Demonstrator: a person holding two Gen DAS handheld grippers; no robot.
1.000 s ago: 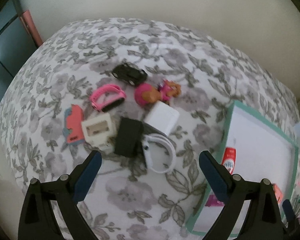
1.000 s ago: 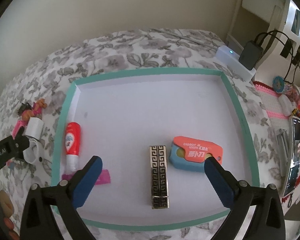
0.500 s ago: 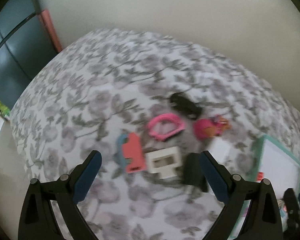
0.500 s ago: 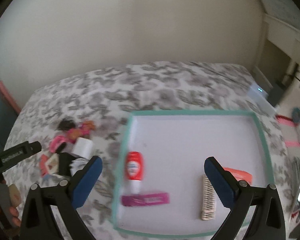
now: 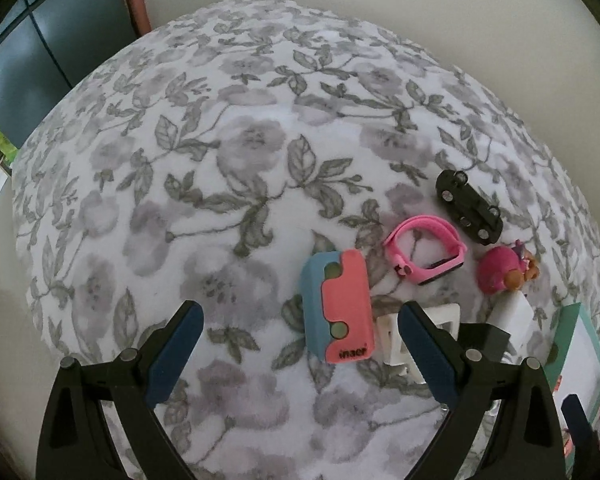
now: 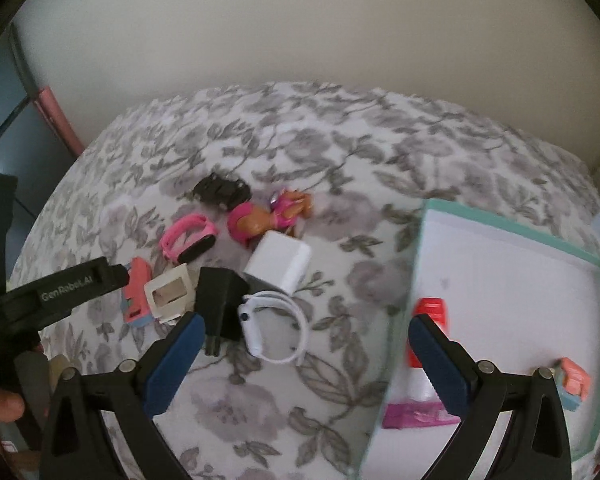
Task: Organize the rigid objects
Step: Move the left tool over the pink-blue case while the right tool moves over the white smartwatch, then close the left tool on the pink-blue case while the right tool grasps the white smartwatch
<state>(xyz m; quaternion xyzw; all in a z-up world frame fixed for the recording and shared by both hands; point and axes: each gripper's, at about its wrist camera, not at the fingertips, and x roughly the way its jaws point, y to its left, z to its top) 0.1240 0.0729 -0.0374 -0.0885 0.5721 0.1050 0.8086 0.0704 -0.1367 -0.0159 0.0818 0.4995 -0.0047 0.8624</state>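
We hold both tongs empty and spread wide over a cluttered bedspread: the left gripper (image 5: 298, 350) hangs low over the coral-and-blue case (image 5: 339, 306), which lies between its fingers but nearer the right one, and the right gripper (image 6: 302, 354) hovers above the white smartwatch (image 6: 274, 330). The remaining things are bunched together: a white frame piece (image 6: 168, 292) touching the case, a black adapter (image 6: 220, 304), a white charger block (image 6: 279, 264), a pink watch (image 5: 426, 254), a pink toy figure (image 5: 504, 272) and a black toy car (image 5: 469, 213), while the teal-rimmed tray (image 6: 416, 268) waits to the right, already holding a red-capped tube (image 6: 428, 322), a purple packet (image 6: 414, 414) and a second coral case (image 6: 574, 380). The risk, as we judge it, is crowding: the left tongs' right finger (image 5: 428, 354) sits over the frame piece, so closing here could pinch or drag that neighbour along with the case, and the case's smooth flat faces could slip from an off-centre hold. The soft cover may also give under pressure, letting a finger snag the fabric. The surface is a white spread printed with grey flowers and leaves, pushed up against a plain cream wall, with dark panels and a pink edge at its left end.
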